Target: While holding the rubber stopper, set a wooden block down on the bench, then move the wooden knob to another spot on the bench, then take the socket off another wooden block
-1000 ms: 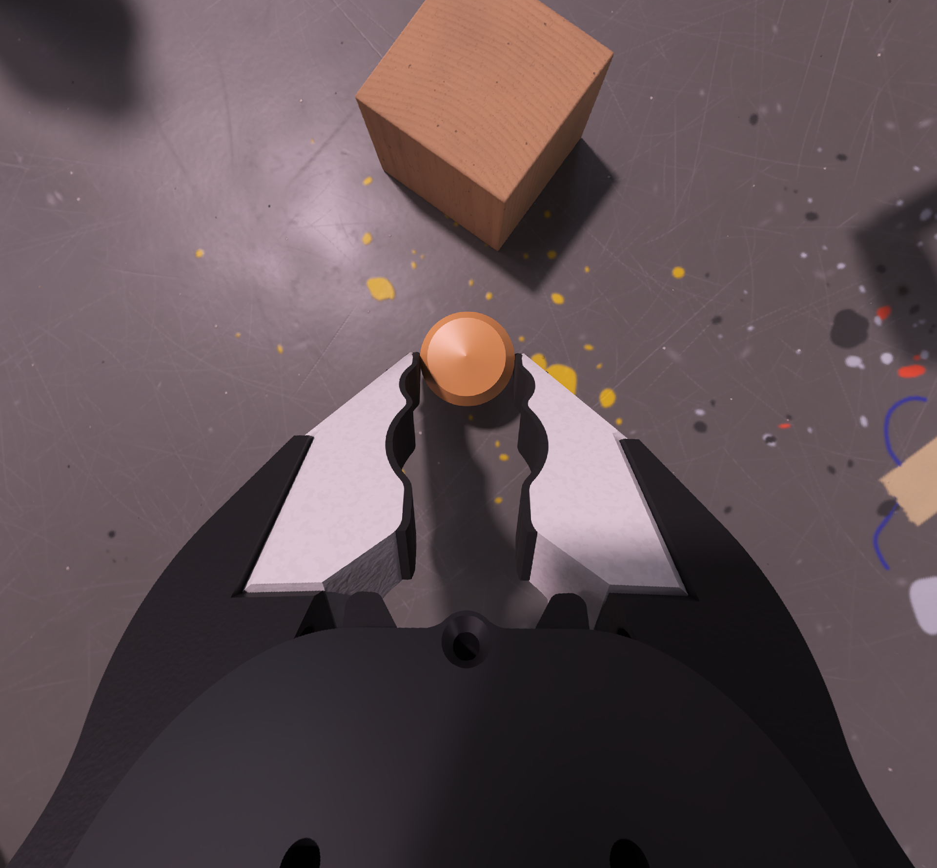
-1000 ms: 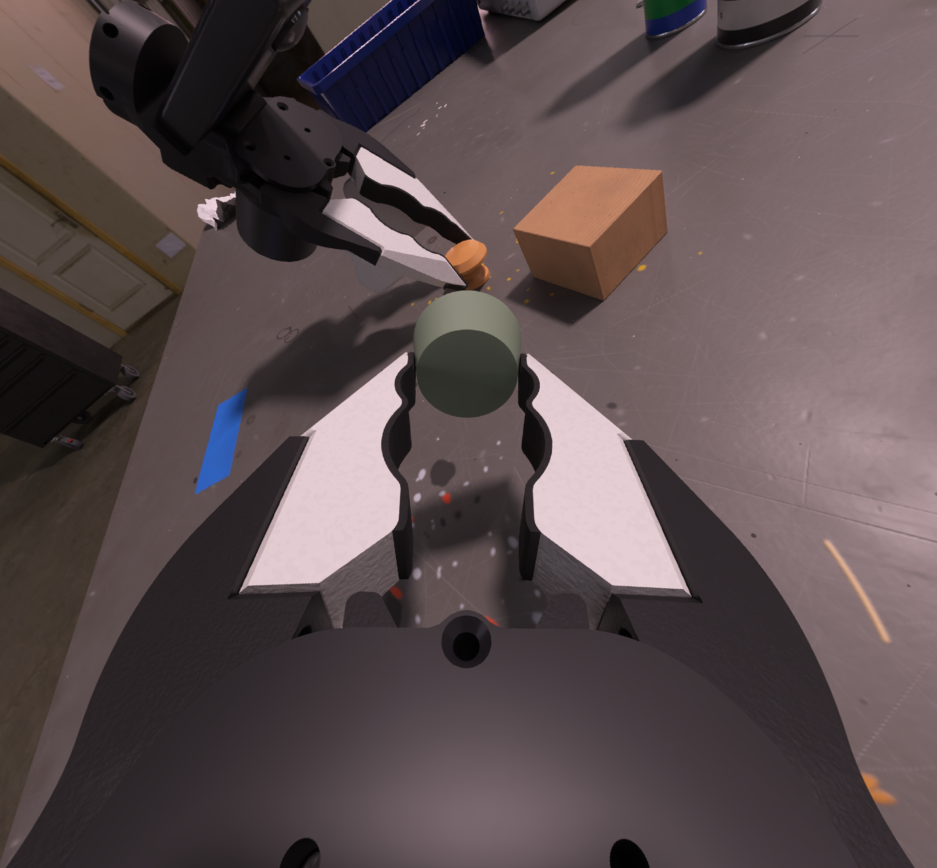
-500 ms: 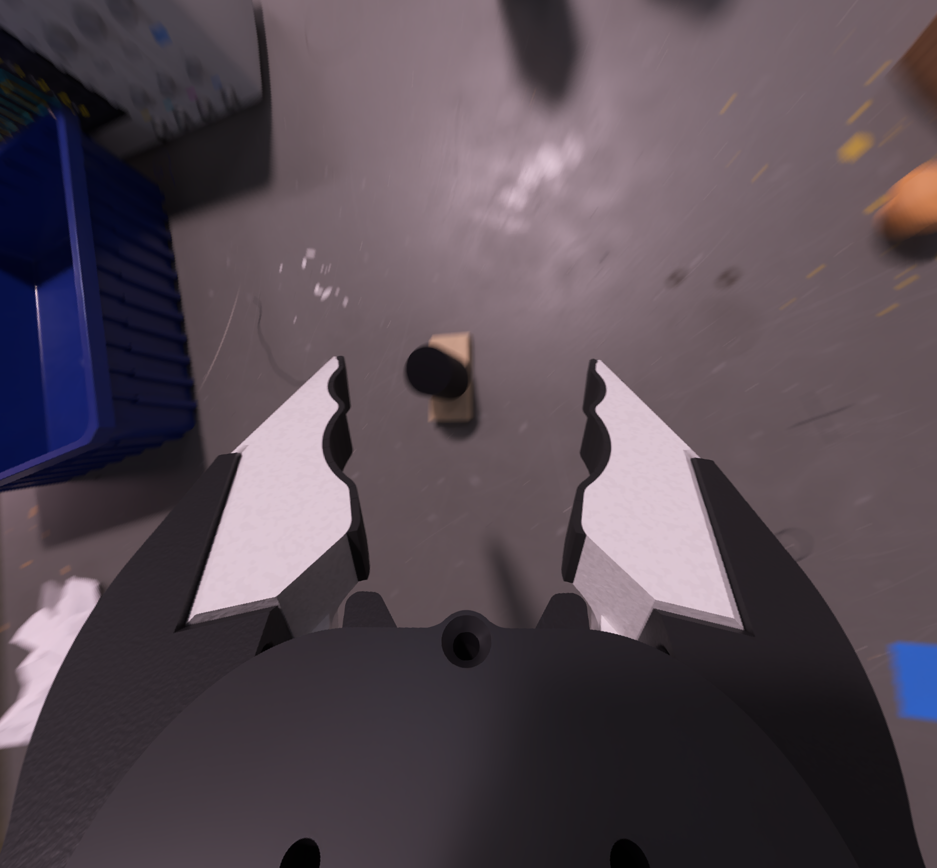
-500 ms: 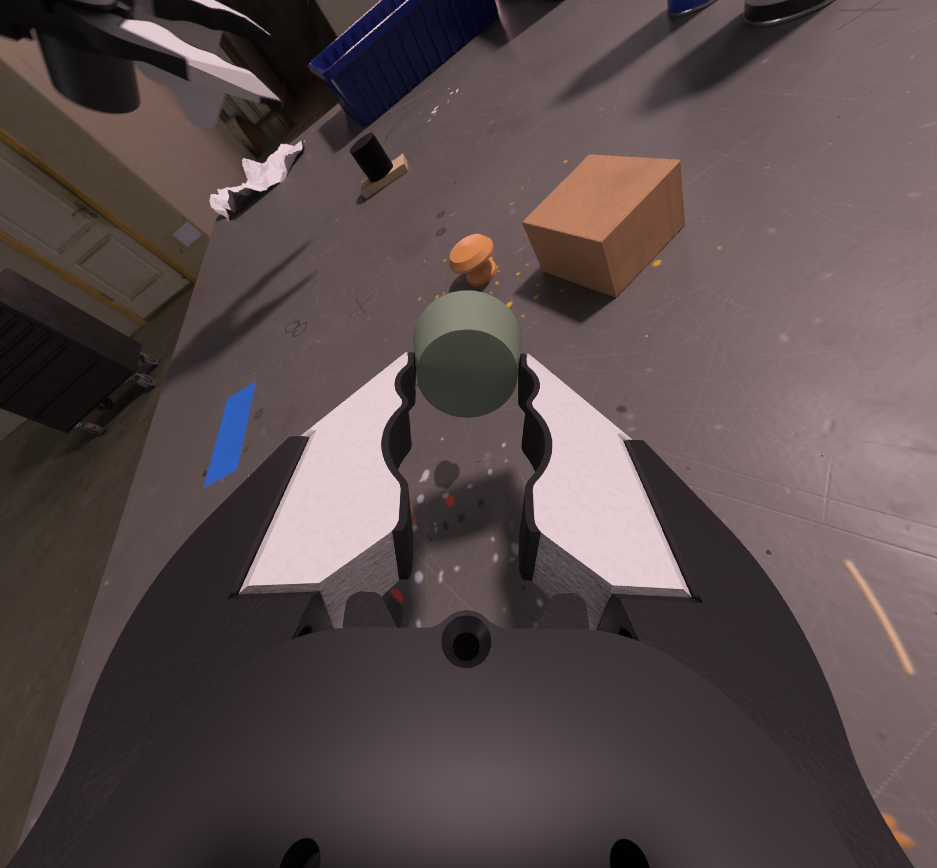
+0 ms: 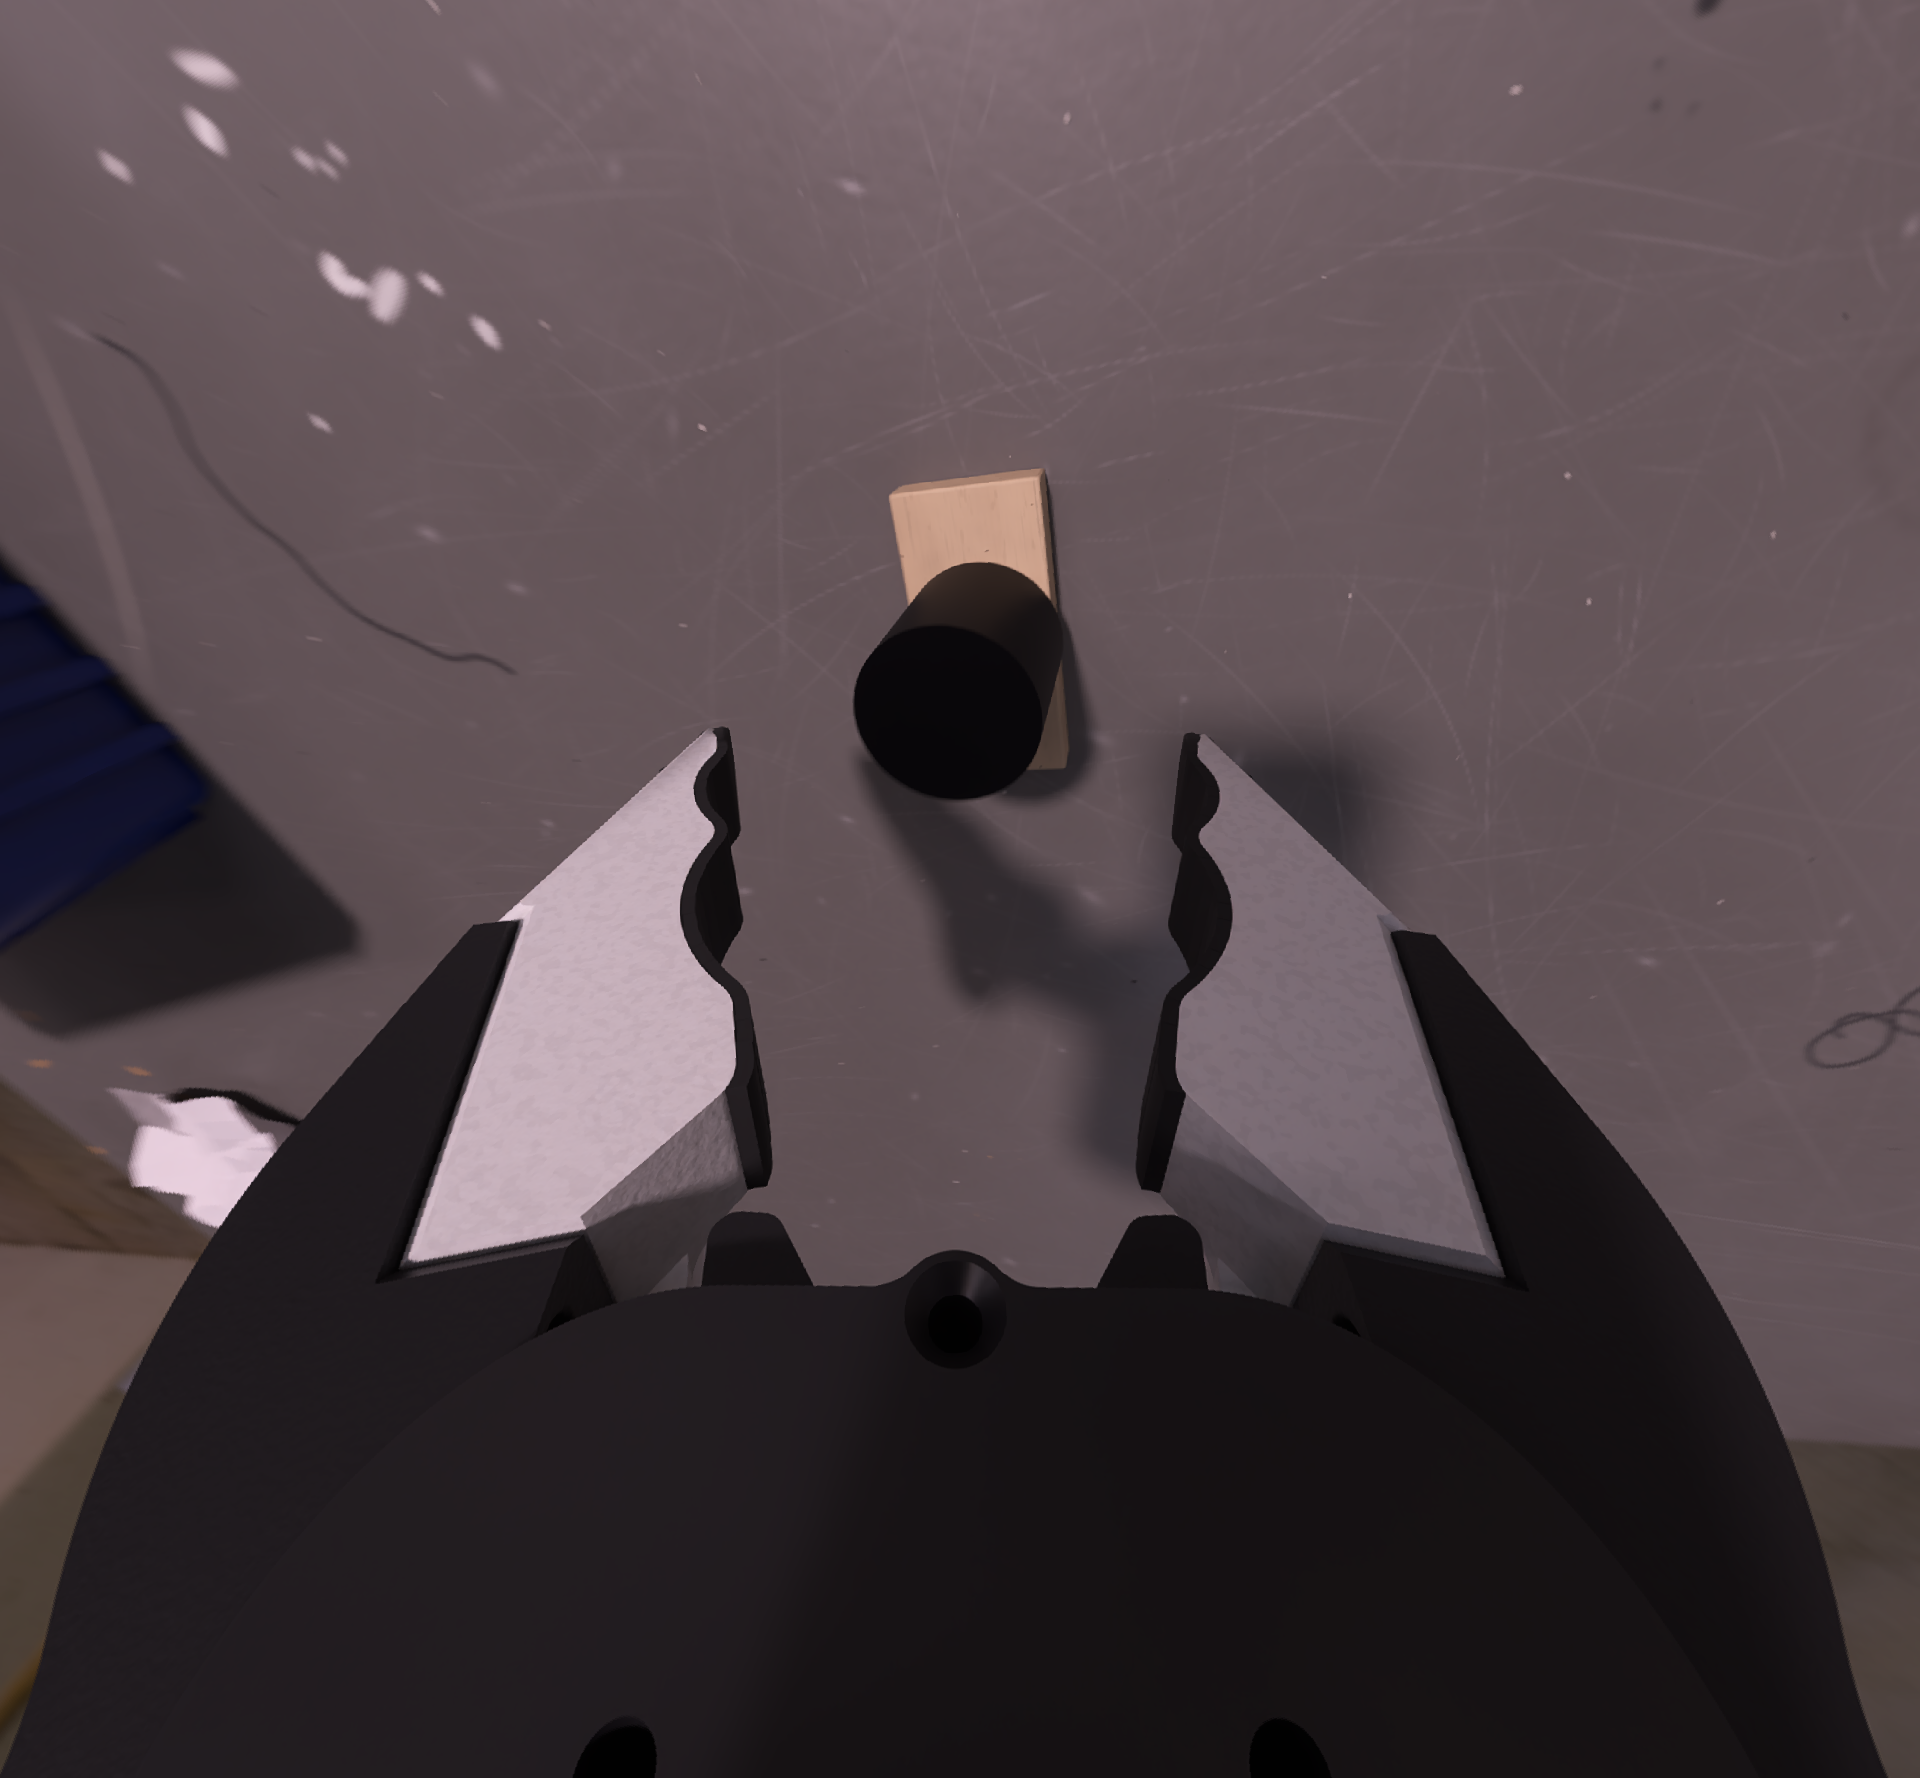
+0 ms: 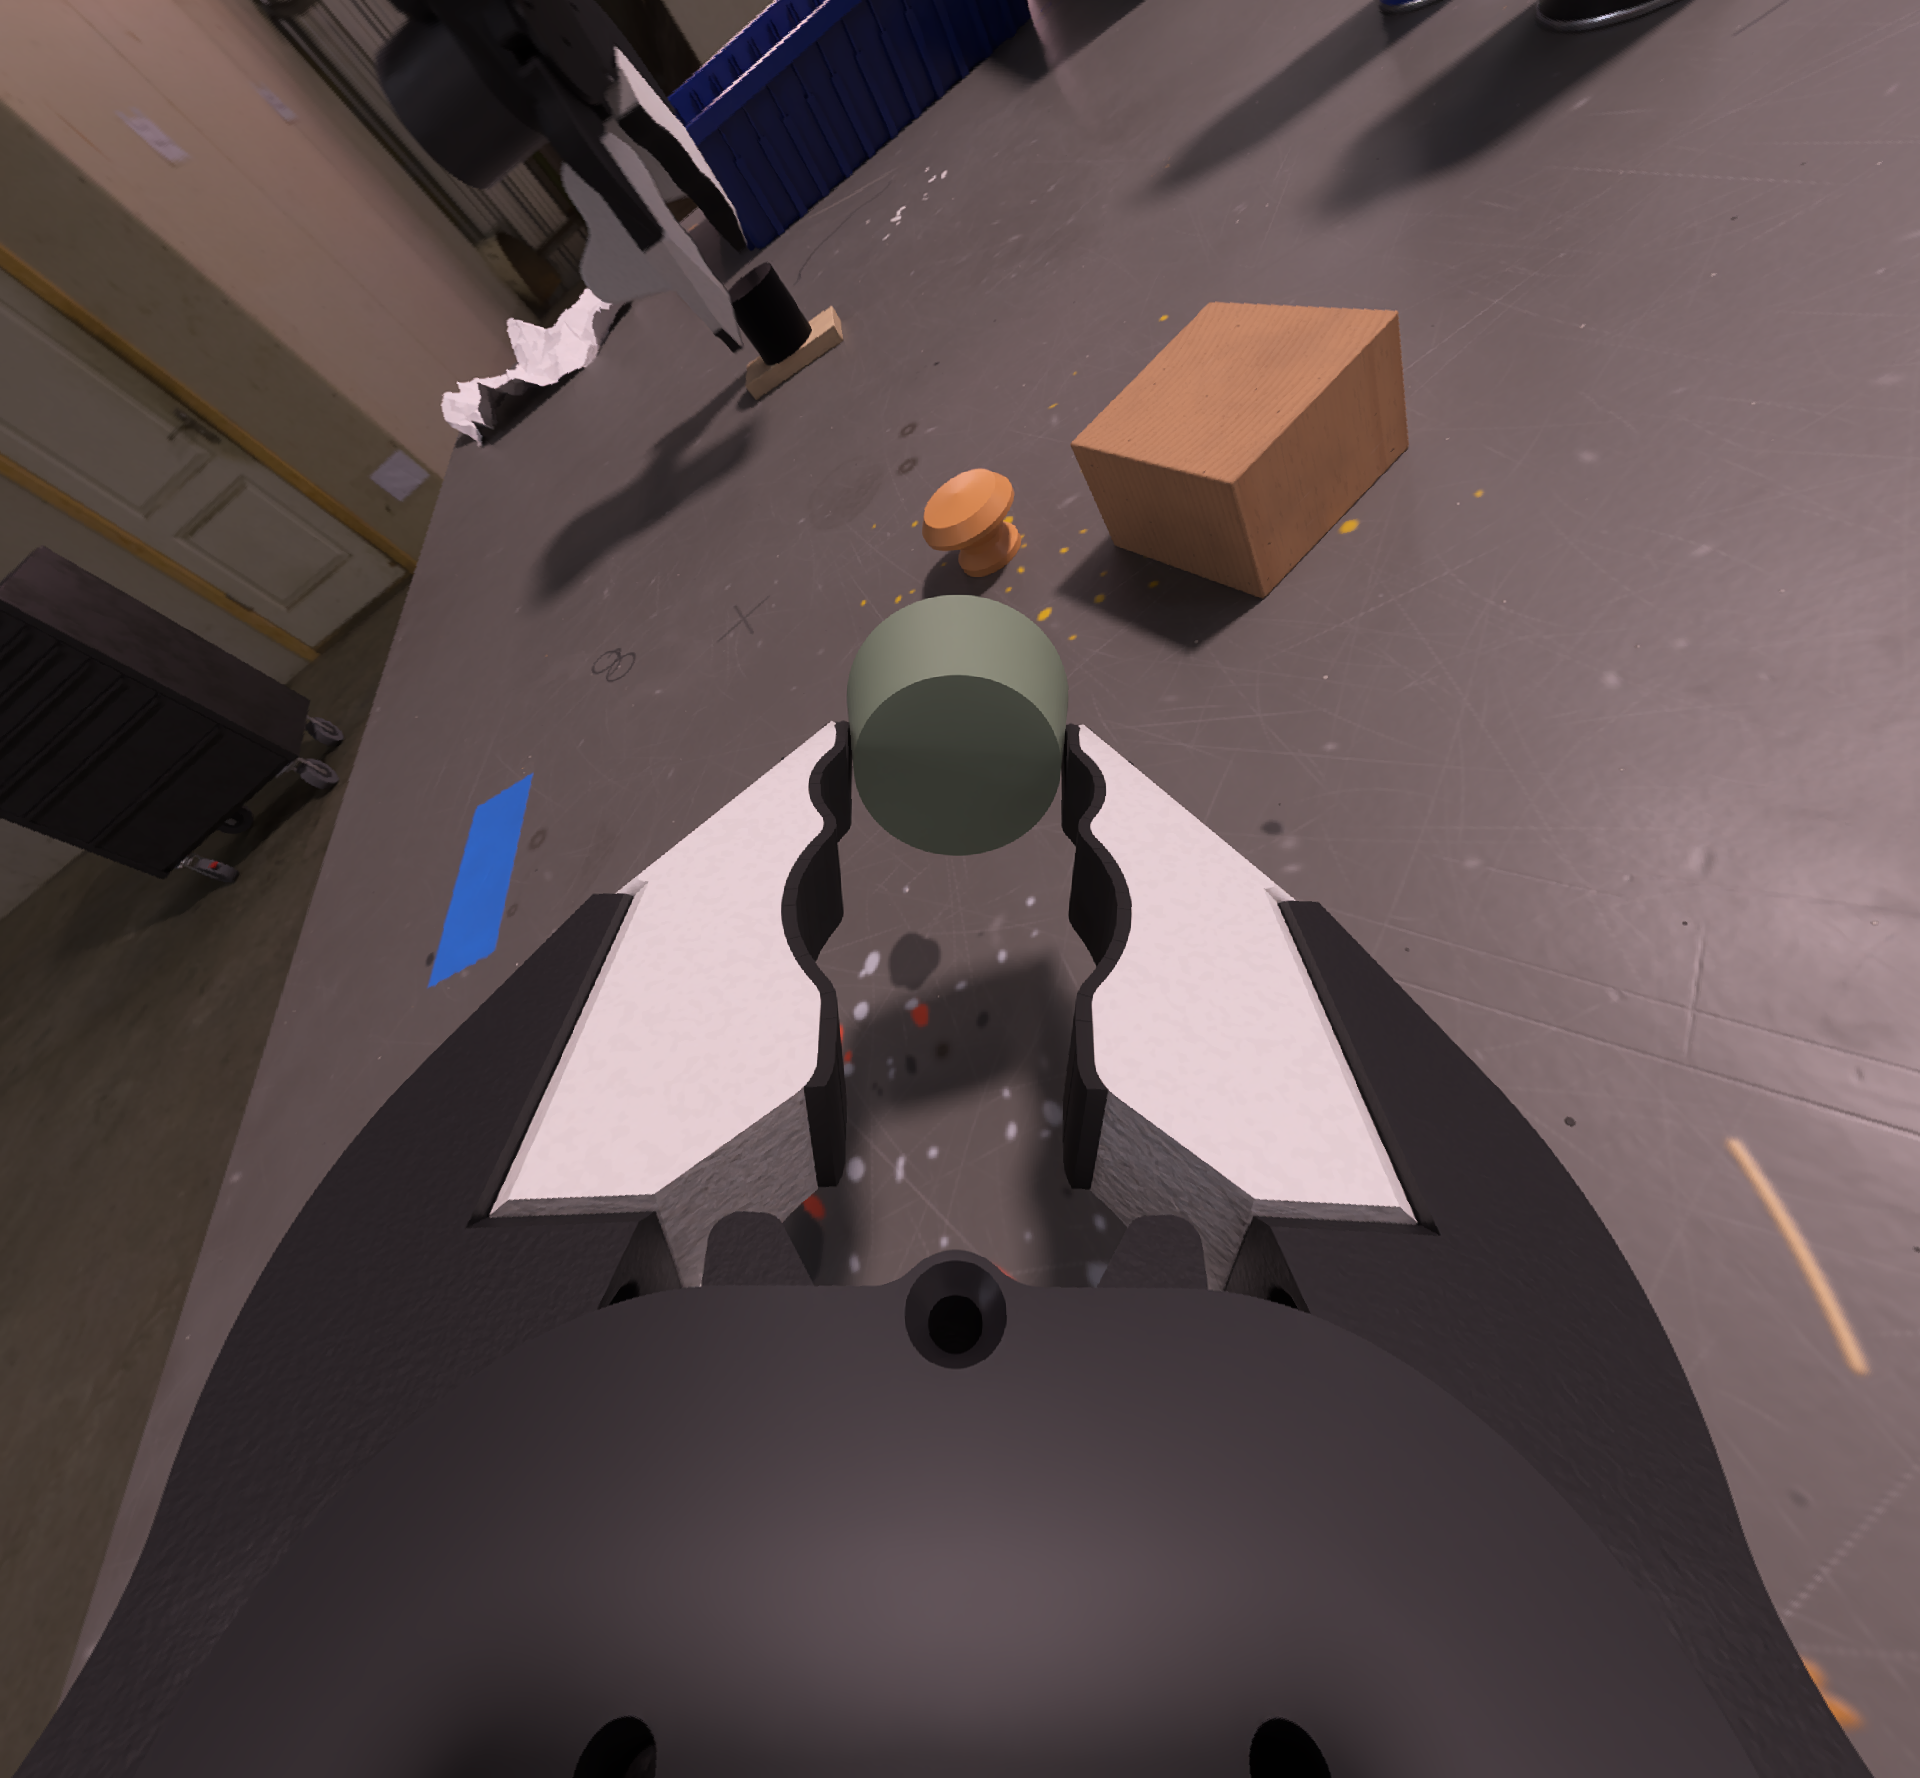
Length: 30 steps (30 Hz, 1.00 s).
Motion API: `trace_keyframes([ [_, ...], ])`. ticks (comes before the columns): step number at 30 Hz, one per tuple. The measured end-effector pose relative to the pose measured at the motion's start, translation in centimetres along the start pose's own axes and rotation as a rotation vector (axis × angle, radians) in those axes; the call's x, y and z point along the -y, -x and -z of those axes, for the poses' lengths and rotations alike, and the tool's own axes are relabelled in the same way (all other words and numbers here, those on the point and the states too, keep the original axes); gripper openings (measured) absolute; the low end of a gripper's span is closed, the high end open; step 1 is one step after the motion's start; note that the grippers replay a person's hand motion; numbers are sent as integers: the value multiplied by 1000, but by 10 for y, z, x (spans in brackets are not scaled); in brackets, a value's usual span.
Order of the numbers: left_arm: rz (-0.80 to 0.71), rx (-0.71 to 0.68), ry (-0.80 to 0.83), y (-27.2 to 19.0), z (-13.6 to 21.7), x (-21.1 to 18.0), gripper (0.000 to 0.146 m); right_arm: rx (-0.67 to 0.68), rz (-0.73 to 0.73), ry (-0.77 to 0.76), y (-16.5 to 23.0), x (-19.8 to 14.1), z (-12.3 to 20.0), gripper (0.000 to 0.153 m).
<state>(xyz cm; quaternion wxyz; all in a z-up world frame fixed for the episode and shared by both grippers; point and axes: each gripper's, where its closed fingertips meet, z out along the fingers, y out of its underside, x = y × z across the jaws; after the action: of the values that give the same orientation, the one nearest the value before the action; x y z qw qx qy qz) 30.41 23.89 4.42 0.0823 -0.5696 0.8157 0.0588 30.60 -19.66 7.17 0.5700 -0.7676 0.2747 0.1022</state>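
The left hand-held gripper points steeply down over the bench, jaws spread wide and empty, just short of the black cylindrical socket standing upright on a thin pale wooden block. The right hand-held gripper is clenched on the grey-green rubber stopper. Beyond it the orange wooden knob rests near a large brown wooden block. What the blue bin contains is not visible.
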Motion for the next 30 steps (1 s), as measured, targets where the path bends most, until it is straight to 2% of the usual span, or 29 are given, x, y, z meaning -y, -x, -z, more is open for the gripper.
trace_keyframes([
  [3,89,-70,95,-1,-15,-3,84,7,-5,-3,0,0,1,40],
  [6,143,-73,166,-1,-17,-9,79,6,-4,-4,-1,1,3,40],
  [8,131,-60,198,-2,-16,-11,71,10,-10,-7,-1,1,4,40],
  [10,143,-46,202,0,-15,-8,54,15,-17,-9,-1,1,4,40],
  [12,165,-87,155,-3,-10,0,38,17,-20,-8,-1,1,4,40],
  [17,108,-60,29,-6,10,13,38,16,-20,-15,-1,3,5,40],
  [20,10,1,-152,-14,52,24,38,12,-22,-19,-1,4,6,40],
  [23,-117,-25,-366,-55,110,38,38,7,-20,-22,-2,4,6,40],
  [26,-317,-130,-519,-126,152,52,38,1,-16,-20,-2,4,5,40],
  [28,-421,-158,-536,-168,156,61,38,-1,-14,-15,-2,3,5,40],
  [30,-481,-151,-502,-201,144,74,38,-4,-9,-12,-1,2,4,40],
])
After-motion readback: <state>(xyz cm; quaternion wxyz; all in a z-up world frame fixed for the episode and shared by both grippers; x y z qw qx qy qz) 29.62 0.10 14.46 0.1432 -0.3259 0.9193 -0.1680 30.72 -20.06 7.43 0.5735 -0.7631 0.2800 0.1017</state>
